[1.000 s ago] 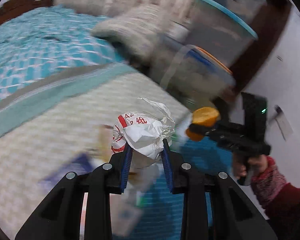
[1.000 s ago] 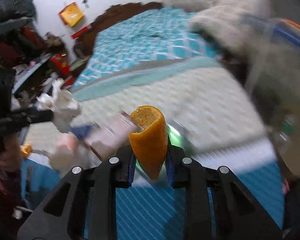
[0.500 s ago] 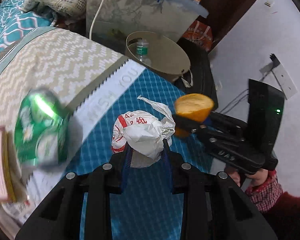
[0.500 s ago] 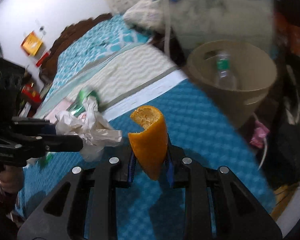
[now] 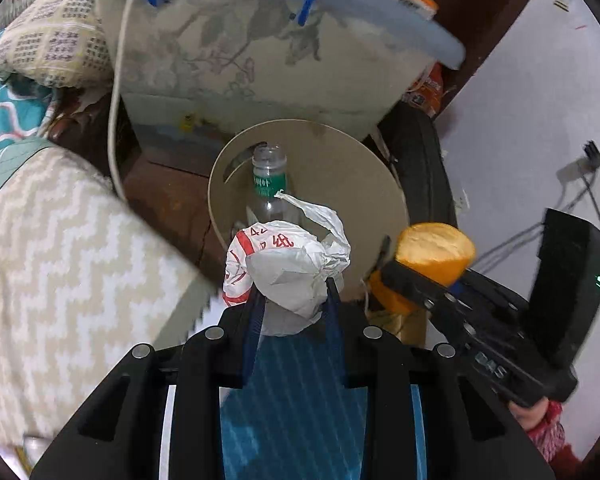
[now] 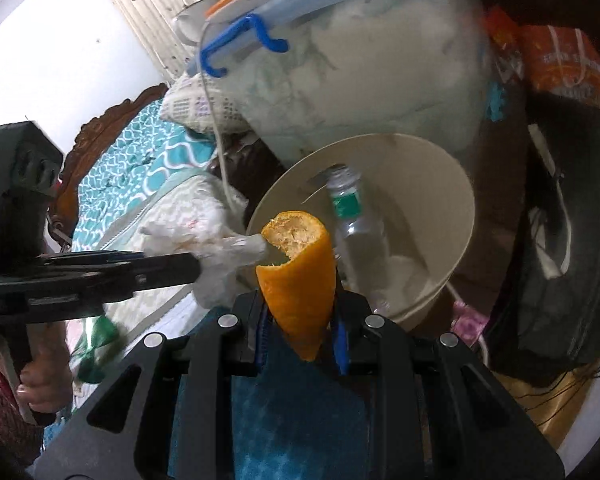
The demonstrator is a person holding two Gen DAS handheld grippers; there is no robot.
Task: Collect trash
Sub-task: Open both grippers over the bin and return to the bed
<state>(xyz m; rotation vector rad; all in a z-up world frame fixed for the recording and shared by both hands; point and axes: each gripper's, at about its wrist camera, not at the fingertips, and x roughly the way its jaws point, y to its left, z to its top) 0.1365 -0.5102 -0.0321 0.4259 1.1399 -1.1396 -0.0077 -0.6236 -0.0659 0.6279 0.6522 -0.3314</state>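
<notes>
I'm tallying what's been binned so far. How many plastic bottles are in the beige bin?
1. A clear plastic bottle with a green label stands tilted inside the beige bin, neck up and uncapped. White scraps lie at the bottom; more could be hidden behind the crumpled paper.

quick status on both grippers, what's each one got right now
left gripper: closed on the crumpled paper wrapper, near the beige bin.
right gripper: closed on the orange peel, near the same bin.

White wall beside a carved wooden headboard.
</notes>
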